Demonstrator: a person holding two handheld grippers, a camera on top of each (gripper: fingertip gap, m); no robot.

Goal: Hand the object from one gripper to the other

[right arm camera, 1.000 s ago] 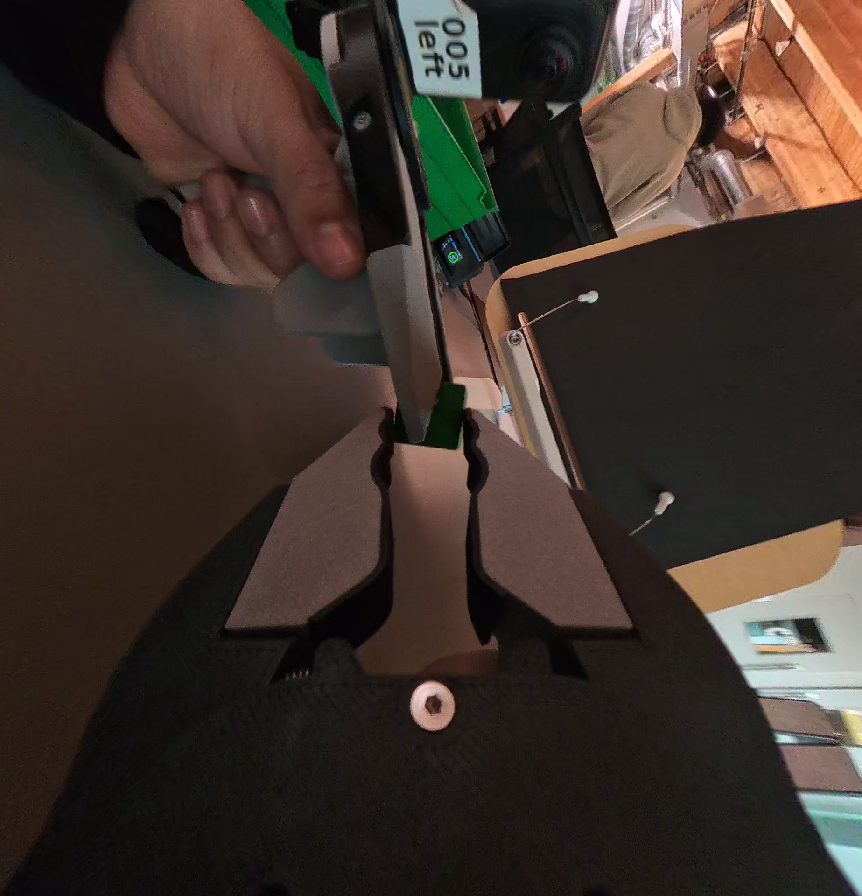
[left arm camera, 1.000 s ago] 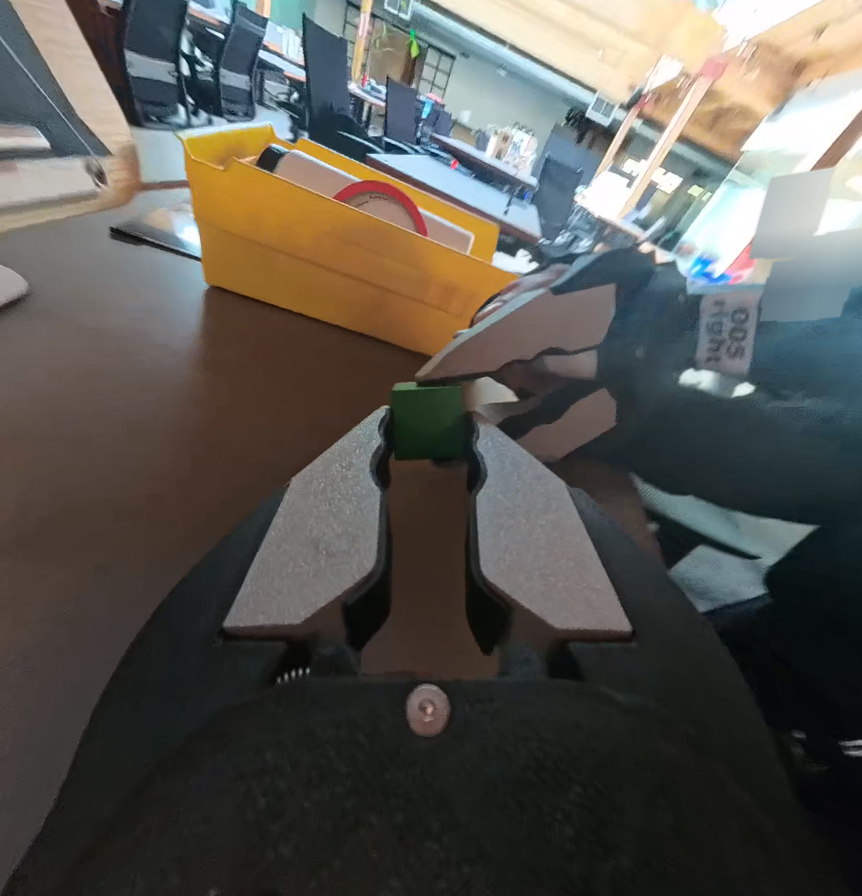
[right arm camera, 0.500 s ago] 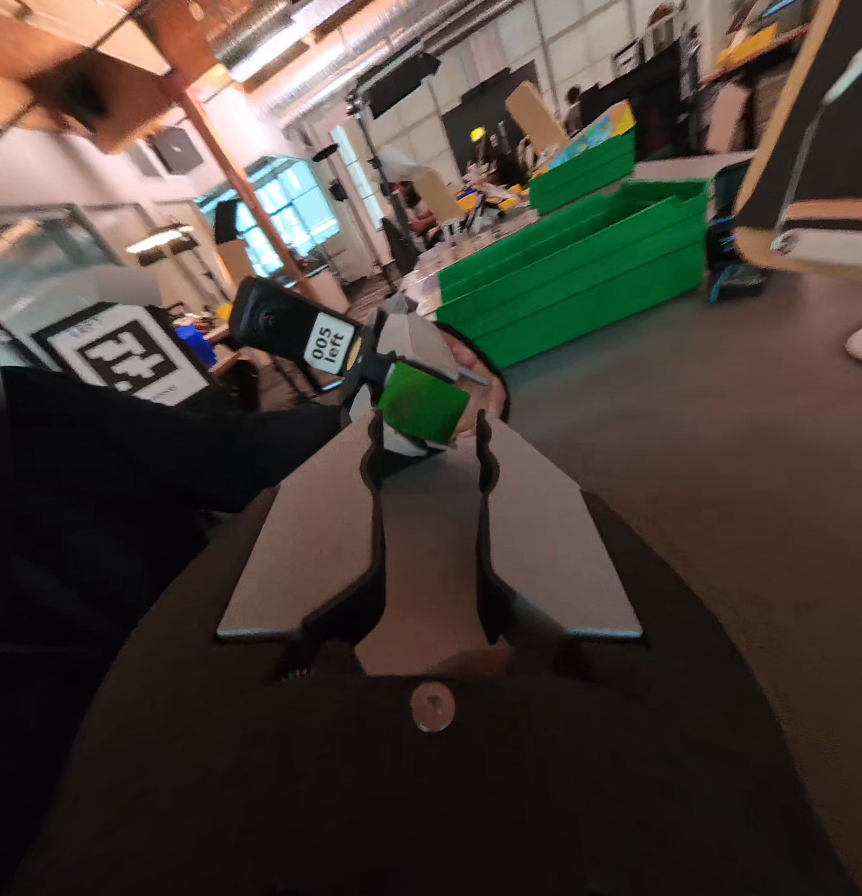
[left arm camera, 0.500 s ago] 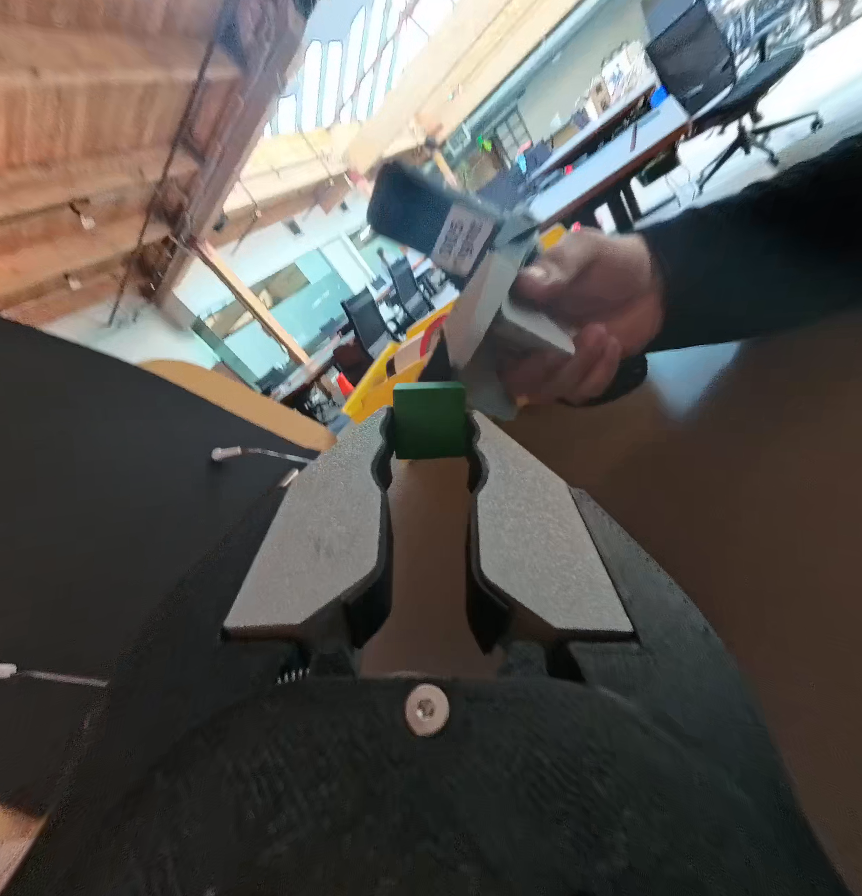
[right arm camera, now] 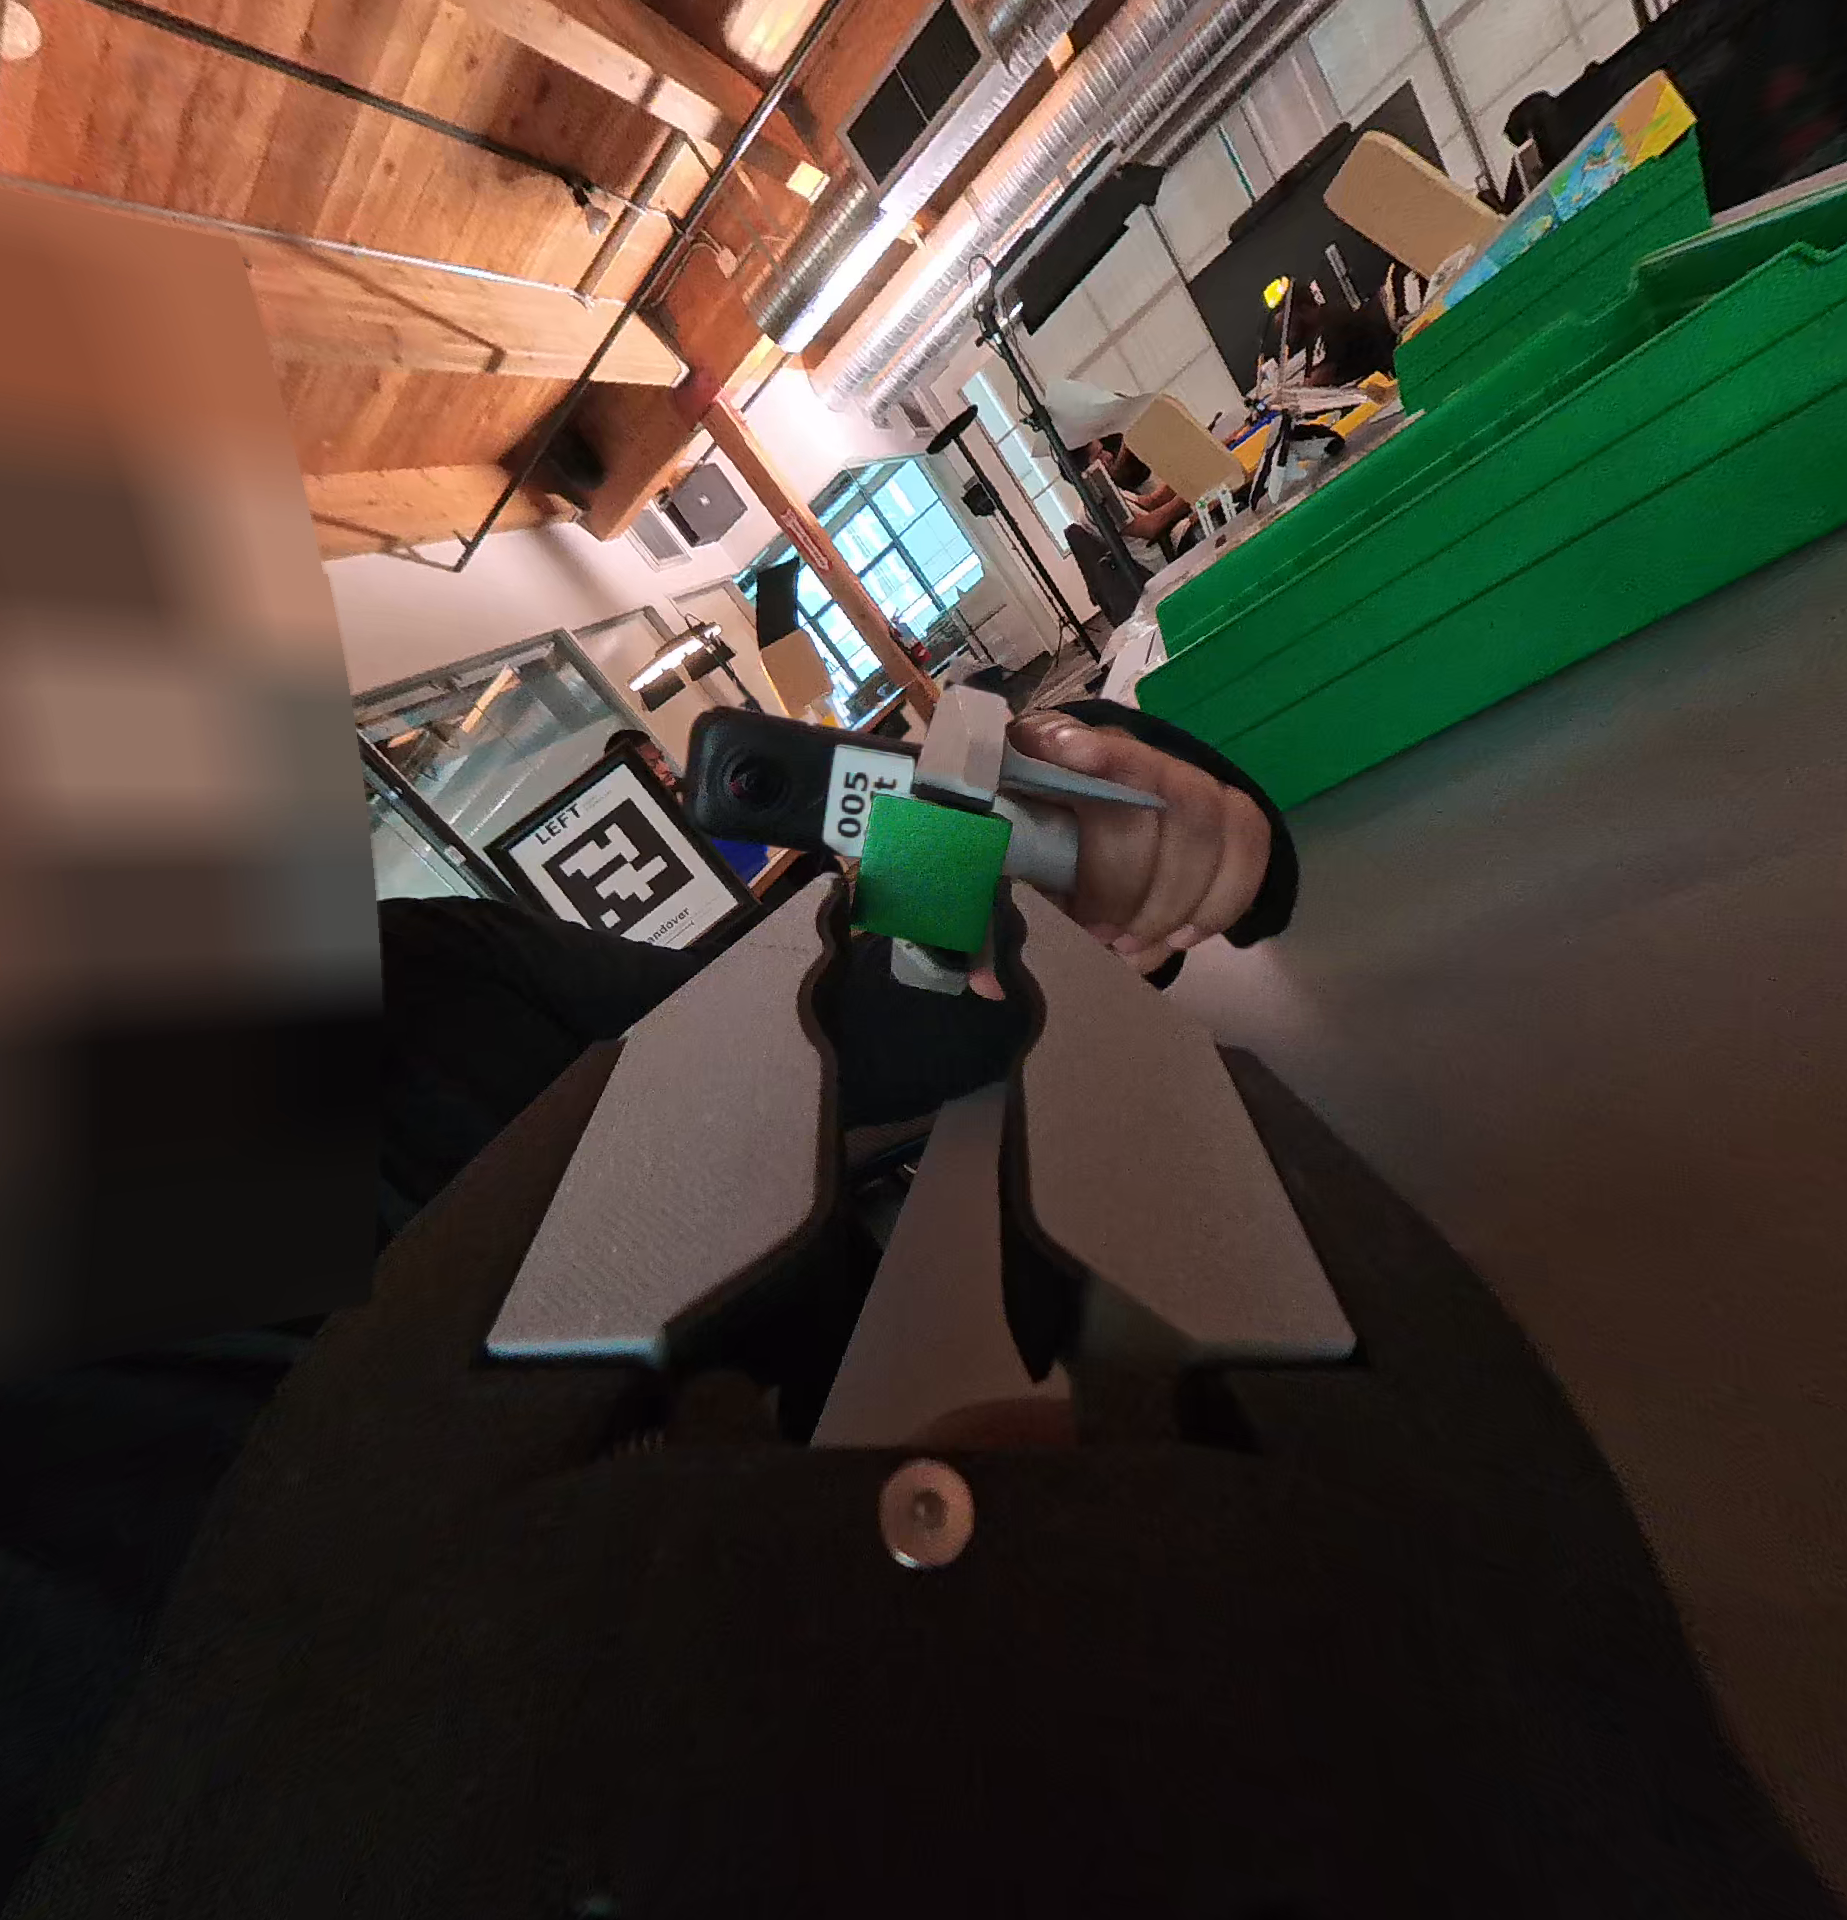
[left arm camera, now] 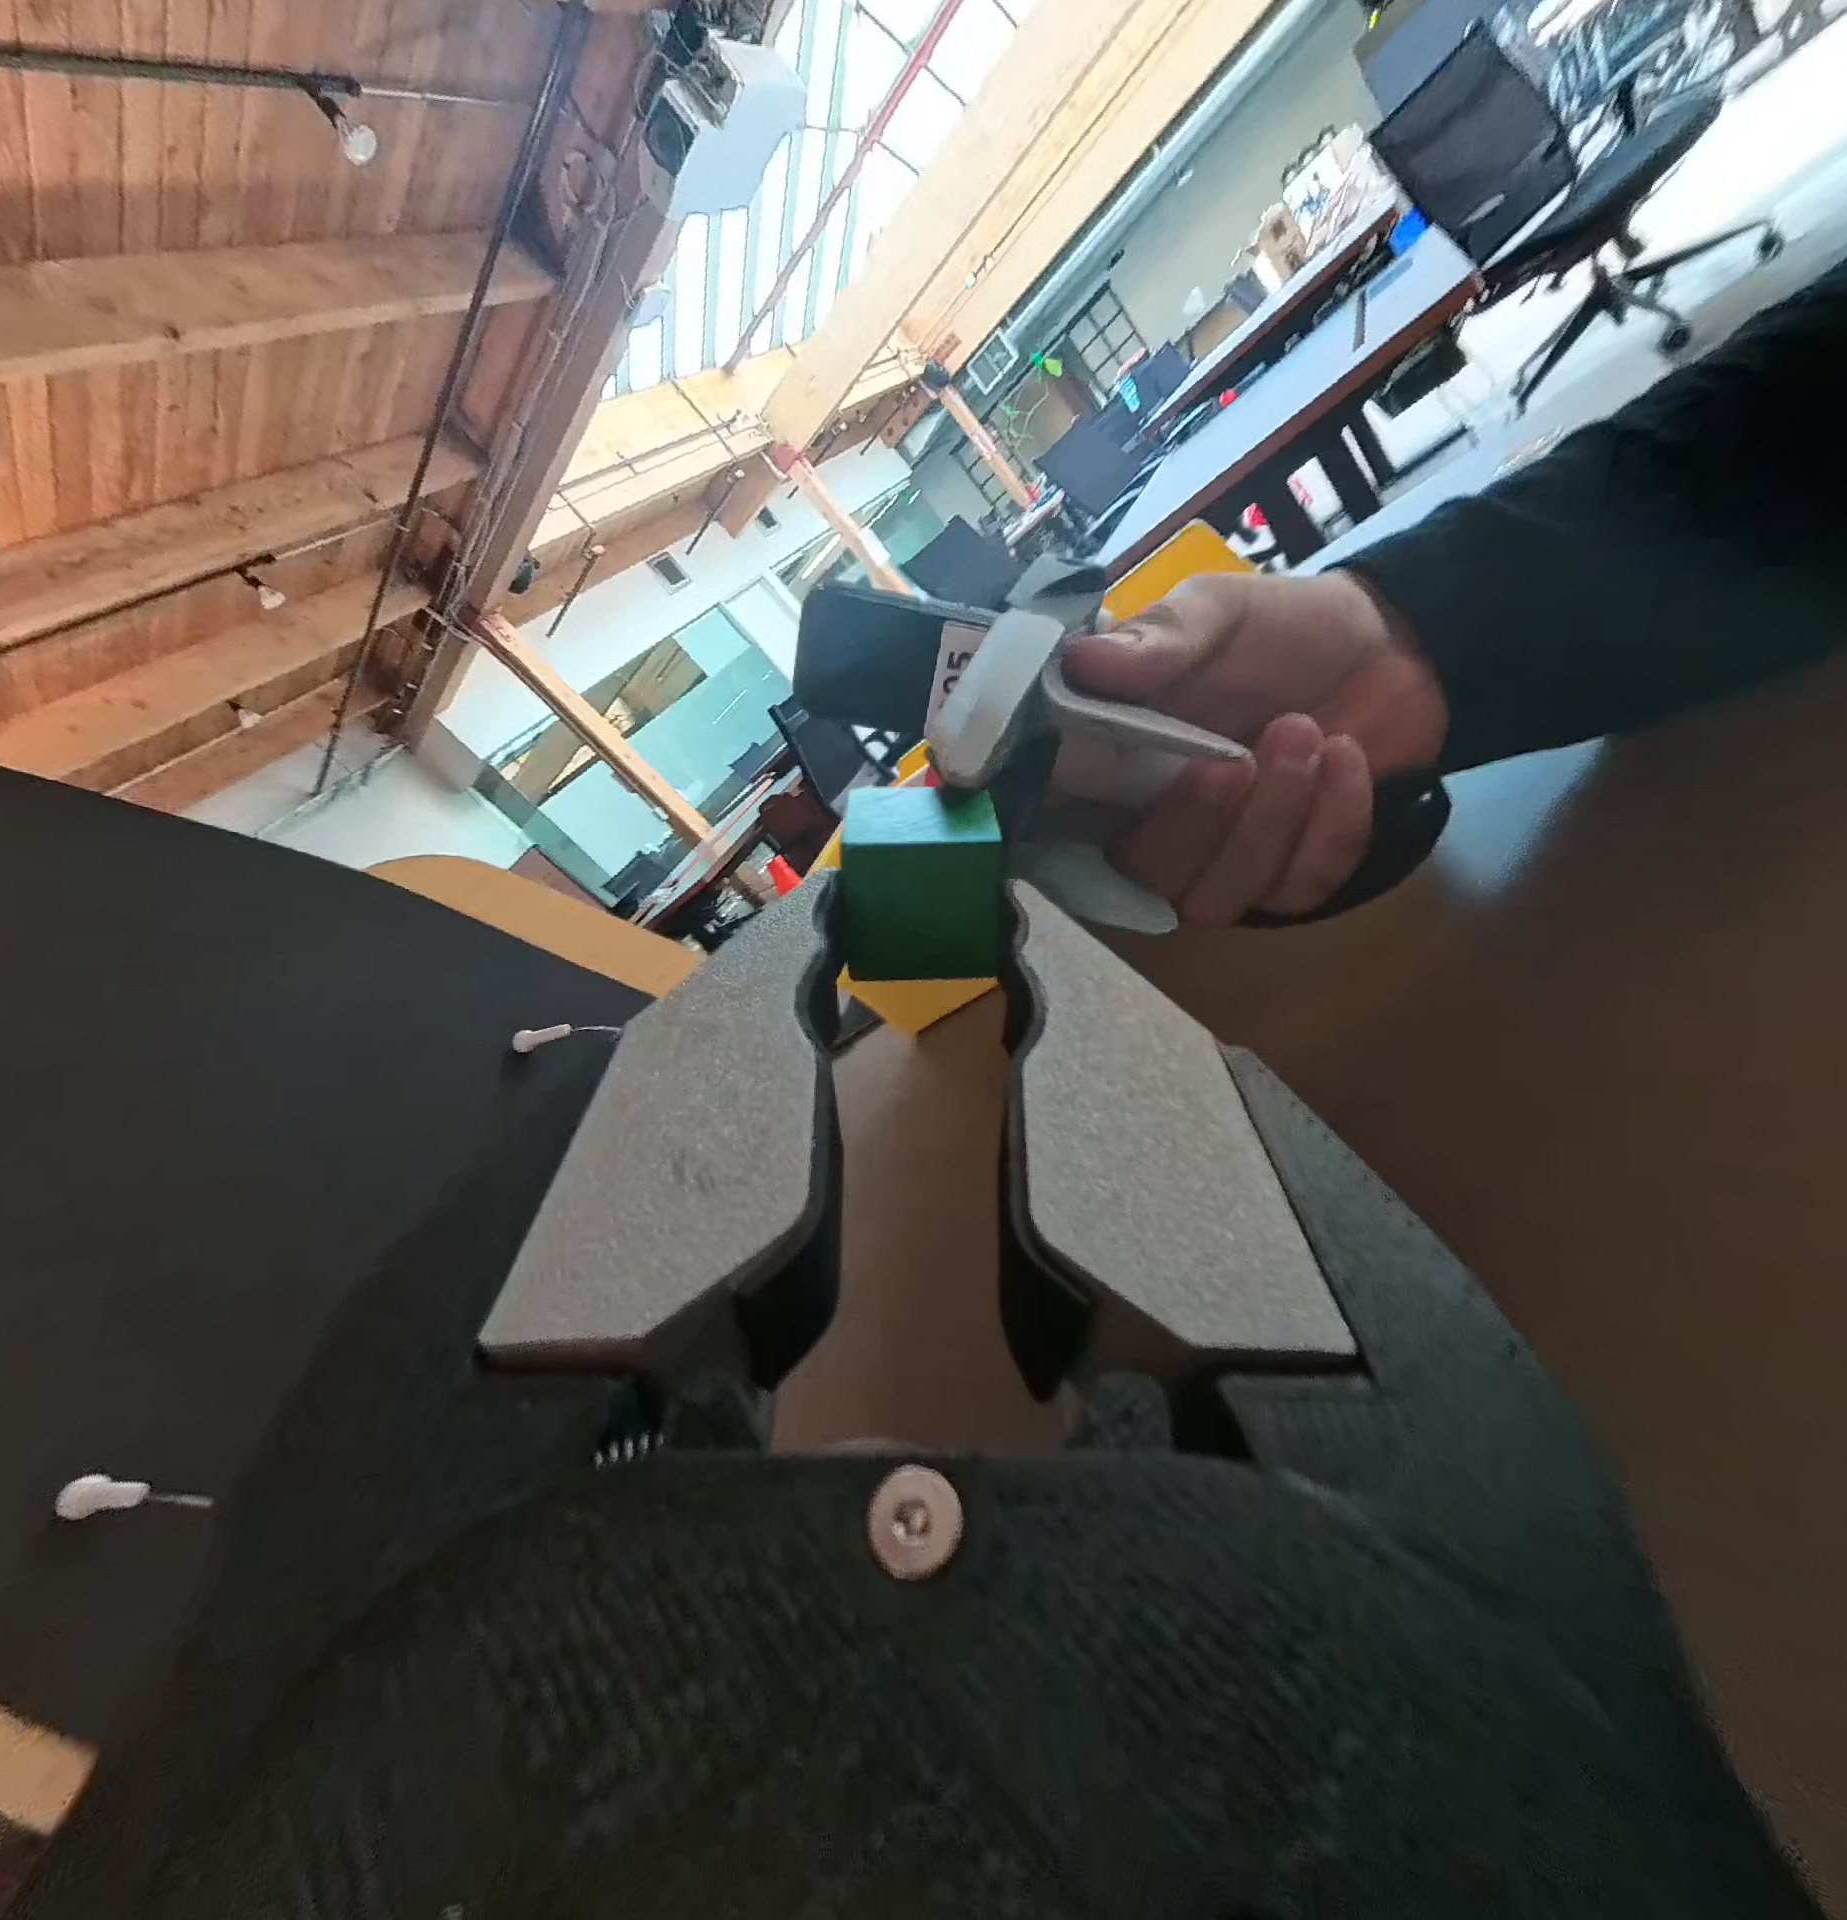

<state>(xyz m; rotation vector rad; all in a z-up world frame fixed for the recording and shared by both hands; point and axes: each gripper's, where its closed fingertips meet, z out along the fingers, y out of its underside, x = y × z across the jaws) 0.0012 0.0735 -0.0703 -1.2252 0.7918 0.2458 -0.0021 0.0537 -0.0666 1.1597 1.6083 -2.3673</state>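
Since half a second ago the right hand-held gripper [right arm camera: 924,935] has drawn its fingers in from a wider spread, and they now flank the green block [right arm camera: 931,881] on either side. From its own camera the finger at 3 o'clock of the block looks to be against it, while a thin dark sliver shows on the 9 o'clock side, so I cannot tell whether it is actually clamped. The left hand-held gripper [left arm camera: 919,925] is closed to the block's width and holds the green block [left arm camera: 921,899] squarely between its two fingertips, up off the brown worktop [left arm camera: 1521,1091]. In the left wrist view the right hand-held gripper comes in from 1 o'clock, gripped by a hand [left arm camera: 1262,748] in a dark sleeve. Its upper grey finger touches the block's top far corner, and its lower finger sits behind the block at 3 o'clock. From the right wrist view, the left one's grey fingers lie above and below the block, at 12 and 6 o'clock. A yellow bin [left arm camera: 919,1003] shows just under the block at 6 o'clock in the left wrist view. Green trays [right arm camera: 1521,540] stand on the worktop at 2 o'clock in the right wrist view.
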